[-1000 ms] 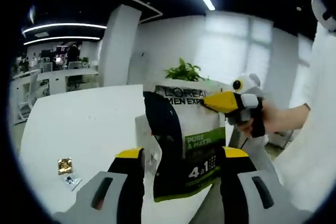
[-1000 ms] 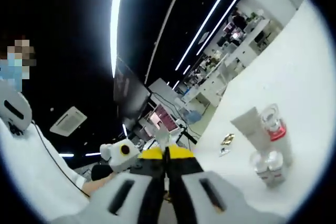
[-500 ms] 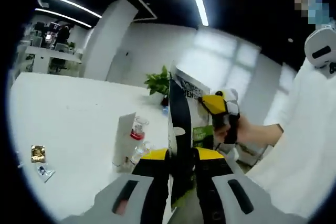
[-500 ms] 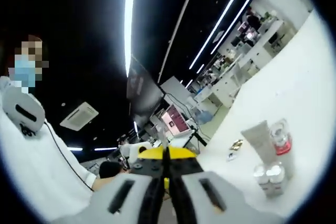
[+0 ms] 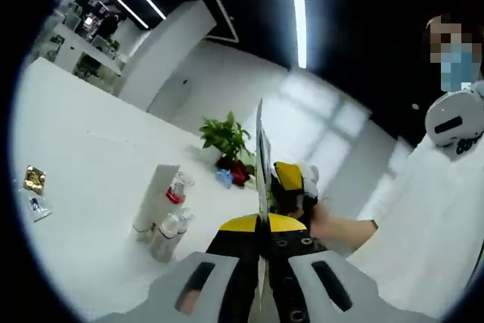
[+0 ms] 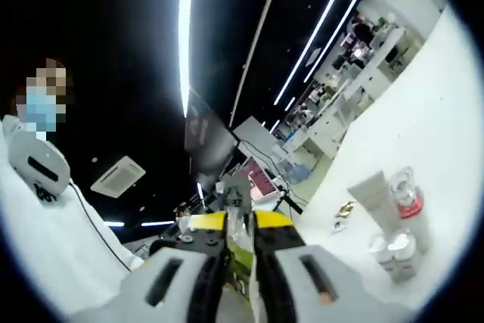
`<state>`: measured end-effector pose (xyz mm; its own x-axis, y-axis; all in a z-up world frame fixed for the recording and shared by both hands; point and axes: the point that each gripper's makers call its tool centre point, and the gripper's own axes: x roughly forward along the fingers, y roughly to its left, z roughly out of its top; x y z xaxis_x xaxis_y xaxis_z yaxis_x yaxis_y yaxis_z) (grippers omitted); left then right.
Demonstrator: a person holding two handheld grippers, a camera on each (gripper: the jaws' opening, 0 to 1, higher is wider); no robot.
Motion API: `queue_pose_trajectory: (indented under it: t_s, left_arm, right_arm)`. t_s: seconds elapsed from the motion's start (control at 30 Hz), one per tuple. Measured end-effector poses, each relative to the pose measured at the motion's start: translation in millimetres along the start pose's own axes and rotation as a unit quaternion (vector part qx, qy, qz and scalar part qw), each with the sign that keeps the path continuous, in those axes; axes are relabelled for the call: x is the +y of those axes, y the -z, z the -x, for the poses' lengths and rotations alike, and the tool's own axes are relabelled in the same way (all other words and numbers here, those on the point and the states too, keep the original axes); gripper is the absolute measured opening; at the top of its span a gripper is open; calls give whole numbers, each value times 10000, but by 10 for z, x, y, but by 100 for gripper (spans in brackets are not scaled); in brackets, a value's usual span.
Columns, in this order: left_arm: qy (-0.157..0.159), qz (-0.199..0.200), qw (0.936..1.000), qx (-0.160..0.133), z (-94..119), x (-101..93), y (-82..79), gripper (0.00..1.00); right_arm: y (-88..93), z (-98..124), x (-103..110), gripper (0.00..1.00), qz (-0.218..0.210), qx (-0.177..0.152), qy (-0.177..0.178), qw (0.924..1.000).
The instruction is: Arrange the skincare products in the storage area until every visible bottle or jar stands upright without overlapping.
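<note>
A: Pouch (image 5: 260, 158) first, left gripper view. It stands edge-on at the centre, and the left gripper (image 5: 259, 226) at 6 o'clock has its jaws clenched on the lower edge.

B: And the other tool?

A: The right gripper (image 5: 289, 184) sits just past the pouch, toward 3 o'clock, touching it. I cannot tell from here whether it grips.

B: Where are the other products?

A: On the white table (image 5: 91, 164) at 8 o'clock: a tube (image 5: 150, 199), a red-necked bottle (image 5: 177, 187) and two small bottles (image 5: 168, 234), all upright, close together.

B: Right gripper view?

A: The right gripper (image 6: 240, 226) at 6 o'clock shows the pouch (image 6: 236, 217) between its jaws; they look pressed onto it. The tube (image 6: 375, 199), red-necked bottle (image 6: 407, 194) and small bottles (image 6: 394, 253) stand at 4 o'clock.

B: Progress?

A: I judge the group done. The pouch is held in the air by both tools, well apart from the rest, and has yet to be stood beside them.
</note>
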<state>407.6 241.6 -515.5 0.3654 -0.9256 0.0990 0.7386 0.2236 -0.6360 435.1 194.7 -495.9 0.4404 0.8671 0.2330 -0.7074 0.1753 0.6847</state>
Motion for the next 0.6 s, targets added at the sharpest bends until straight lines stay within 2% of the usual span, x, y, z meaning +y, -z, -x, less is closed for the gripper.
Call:
queue_pose_trajectory:
  t_s: [0.13, 0.27, 0.37, 0.43, 0.47, 0.5, 0.53, 0.57, 0.6]
  left_arm:
    - [59, 156, 9995, -283, 12, -47, -156, 0]
    - [87, -2, 9998, -174, -35, -89, -187, 0]
    - [66, 9, 9998, -206, -45, -69, -206, 0]
    - [-91, 46, 9996, -253, -33, 0, -223, 0]
    - [-158, 77, 9995, -262, -27, 34, -223, 0]
    - [-492, 4, 9986, -217, -3, 164, -201, 0]
    - [-391, 88, 9990, -185, -17, 138, -183, 0]
    - [-469, 140, 9987, -160, -16, 169, -165, 0]
    - [-512, 116, 9985, -156, -16, 181, -159, 0]
  right_arm:
    - [208, 12, -19, 19, -169, 221, -24, 9996]
    - [347, -22, -26, 22, -301, 317, -62, 9990]
    - [385, -54, -12, 15, -339, 326, -69, 9989]
    - [358, -45, -58, 11, -501, 212, -5, 9985]
    - [359, -37, -67, 3, -623, 196, -3, 9979]
    - [372, -33, -4, 1, -832, 222, -185, 9961]
    - [389, -40, -49, 1, -699, 247, -42, 9972]
    - [403, -37, -49, 1, -435, 259, -5, 9987]
    - [402, -41, -9, 1, -538, 249, -71, 9982]
